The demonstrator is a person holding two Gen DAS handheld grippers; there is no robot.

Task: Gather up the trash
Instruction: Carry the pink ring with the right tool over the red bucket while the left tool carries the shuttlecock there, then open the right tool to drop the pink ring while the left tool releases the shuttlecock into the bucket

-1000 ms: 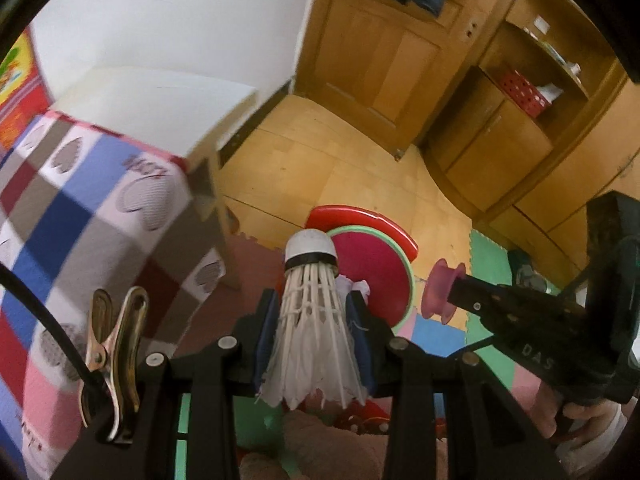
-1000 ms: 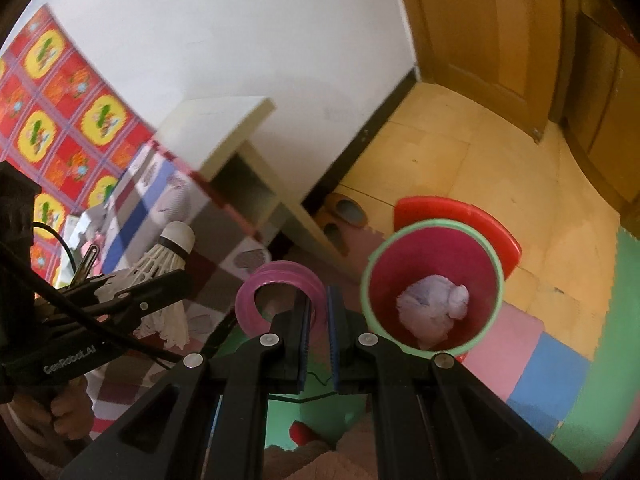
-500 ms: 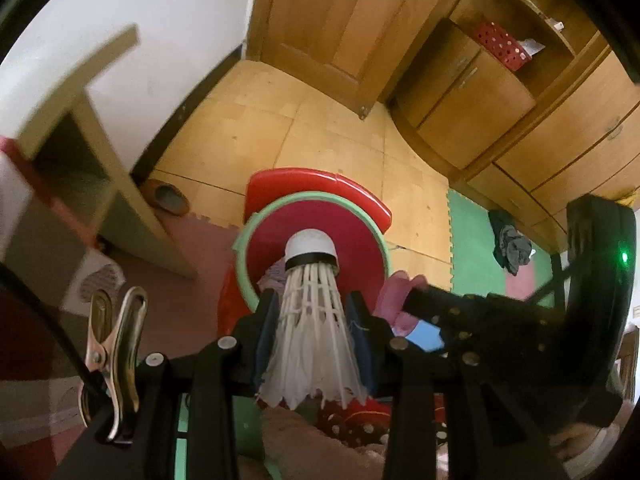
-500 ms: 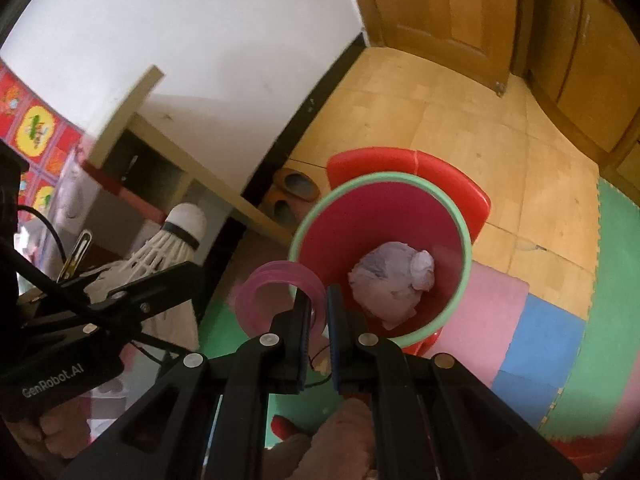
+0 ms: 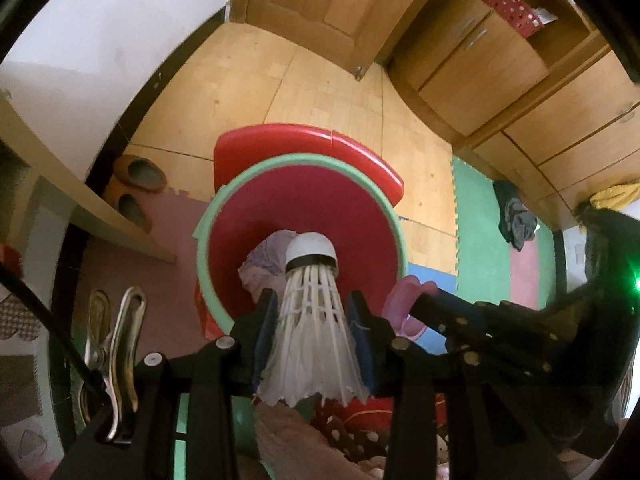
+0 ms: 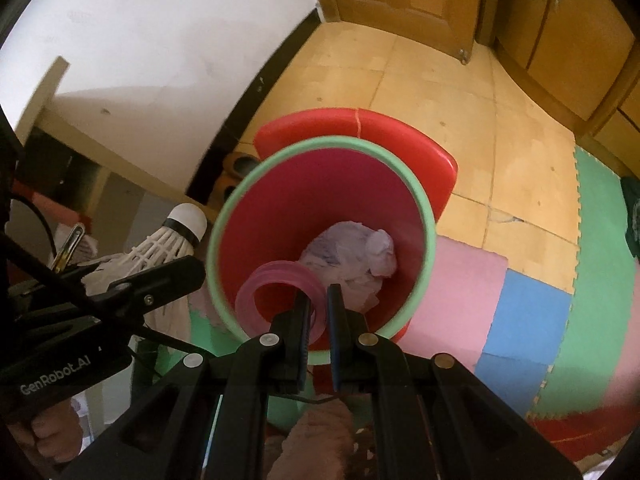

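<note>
My left gripper (image 5: 314,312) is shut on a white feathered shuttlecock (image 5: 314,320), cork end pointing down over the red bin with a green rim (image 5: 256,176). My right gripper (image 6: 319,304) is shut on the edge of a pink plastic ring (image 6: 256,292), held above the same bin (image 6: 352,142). Crumpled white paper (image 6: 352,260) lies at the bin's bottom. In the right wrist view the shuttlecock (image 6: 168,244) and left gripper (image 6: 160,280) sit just left of the bin. The pink ring (image 5: 404,292) shows right of the shuttlecock in the left wrist view.
A red lid or dustpan (image 5: 312,140) stands behind the bin. Slippers (image 5: 138,172) lie under a low shelf (image 5: 100,208) at the left by the wall. Coloured foam mats (image 6: 520,308) cover the floor to the right; wooden cabinets (image 5: 500,72) and a door stand beyond.
Both grippers have come down towards the bin, which now looks larger and sits right under the shuttlecock and the ring. The checked cloth has left the view. Both grips are unchanged.
</note>
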